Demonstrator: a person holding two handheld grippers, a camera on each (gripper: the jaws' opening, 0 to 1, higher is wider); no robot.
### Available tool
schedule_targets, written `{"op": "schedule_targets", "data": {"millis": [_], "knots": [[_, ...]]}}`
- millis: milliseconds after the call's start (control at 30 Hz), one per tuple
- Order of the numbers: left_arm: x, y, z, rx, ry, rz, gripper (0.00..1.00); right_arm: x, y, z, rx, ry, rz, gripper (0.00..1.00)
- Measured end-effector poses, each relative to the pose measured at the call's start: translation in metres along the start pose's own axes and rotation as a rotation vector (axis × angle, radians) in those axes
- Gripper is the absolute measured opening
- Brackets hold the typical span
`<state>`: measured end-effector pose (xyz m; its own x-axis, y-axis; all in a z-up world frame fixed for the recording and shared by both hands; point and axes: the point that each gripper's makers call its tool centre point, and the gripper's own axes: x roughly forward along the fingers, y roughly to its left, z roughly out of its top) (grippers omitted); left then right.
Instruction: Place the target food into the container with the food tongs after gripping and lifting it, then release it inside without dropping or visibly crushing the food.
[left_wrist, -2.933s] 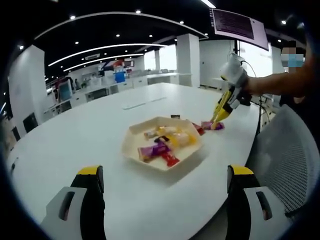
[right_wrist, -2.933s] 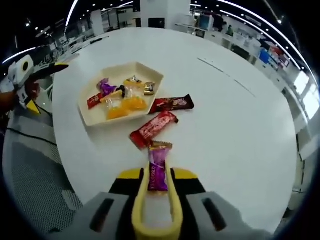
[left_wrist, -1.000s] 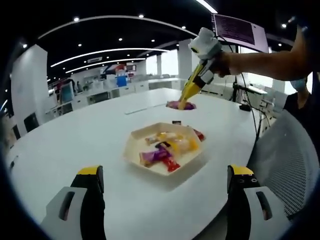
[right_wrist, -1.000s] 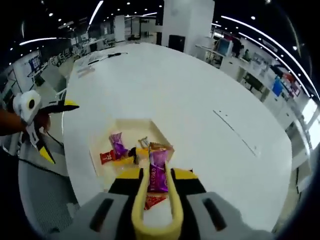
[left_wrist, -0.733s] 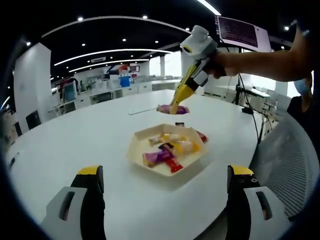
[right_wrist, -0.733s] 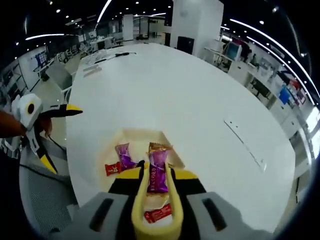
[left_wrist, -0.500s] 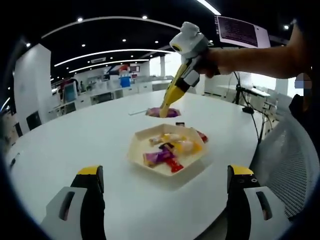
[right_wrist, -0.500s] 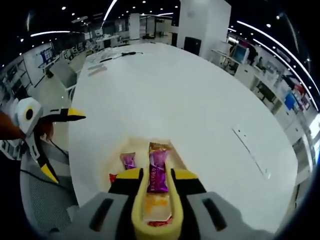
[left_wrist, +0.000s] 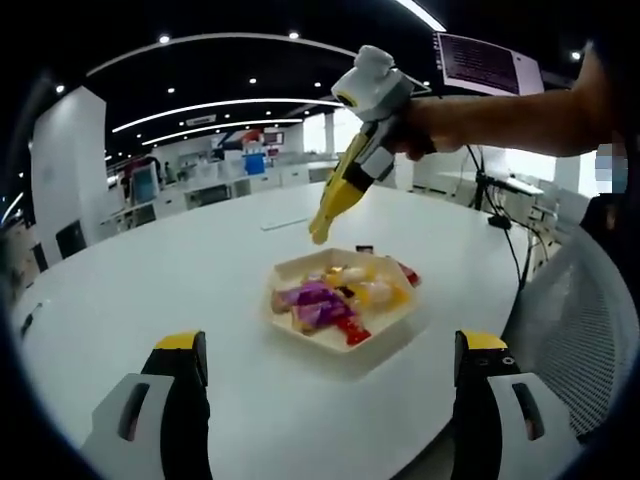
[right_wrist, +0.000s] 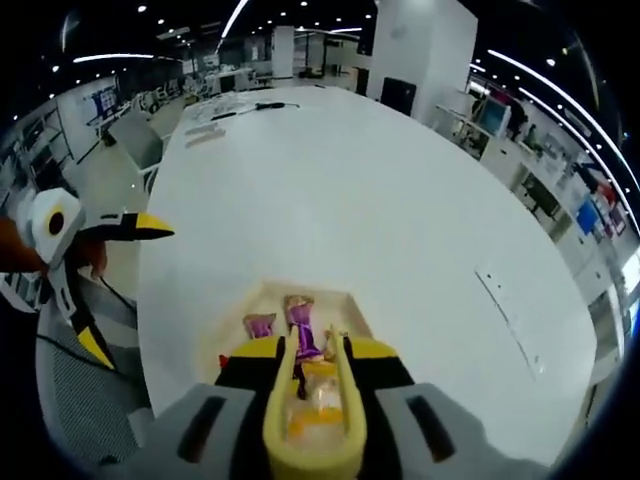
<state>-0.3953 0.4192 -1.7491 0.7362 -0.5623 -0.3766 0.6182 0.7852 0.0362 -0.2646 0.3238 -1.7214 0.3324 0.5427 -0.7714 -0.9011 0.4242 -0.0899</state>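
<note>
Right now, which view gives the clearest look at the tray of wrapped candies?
The left gripper view: the whole tray sits unobstructed on the white table, candies visible inside, with the yellow tongs above it. In the right gripper view the tray is mostly hidden behind the tongs and the gripper.

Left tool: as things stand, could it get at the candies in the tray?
Probably yes. The left tool is open, low over the table, with bare surface up to the tray. The tongs hang above it, the one possible obstruction.
</note>
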Motion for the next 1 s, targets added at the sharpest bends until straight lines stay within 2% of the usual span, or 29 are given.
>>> {"op": "schedule_targets", "data": {"millis": [400,600,767,800,867,933,1000], "knots": [[0.001,-0.001,-0.001,-0.001,0.006,-0.009,1.00,-0.024,-0.007,-0.021,0.015,-0.019,-0.002,0.23],[0.001,-0.002,-0.002,0.001,0.009,-0.011,1.00,-0.045,-0.012,-0.047,0.043,-0.014,-0.009,0.23],[0.001,-0.002,-0.002,0.001,0.010,-0.011,1.00,-0.062,-0.015,-0.101,0.065,0.035,-0.017,0.24],[0.001,-0.002,-0.002,0.000,0.009,-0.012,1.00,-0.064,-0.015,-0.123,0.090,0.069,-0.018,0.24],[0.001,-0.002,-0.002,0.001,0.008,-0.013,1.00,-0.065,-0.015,-0.153,0.089,0.101,-0.022,0.24],[0.001,-0.003,-0.002,0.001,0.010,-0.016,1.00,-0.066,-0.013,-0.169,0.090,0.123,-0.019,0.24],[0.001,-0.003,-0.002,0.006,0.010,-0.019,1.00,-0.070,-0.012,-0.195,0.096,0.159,-0.025,0.24]]}}
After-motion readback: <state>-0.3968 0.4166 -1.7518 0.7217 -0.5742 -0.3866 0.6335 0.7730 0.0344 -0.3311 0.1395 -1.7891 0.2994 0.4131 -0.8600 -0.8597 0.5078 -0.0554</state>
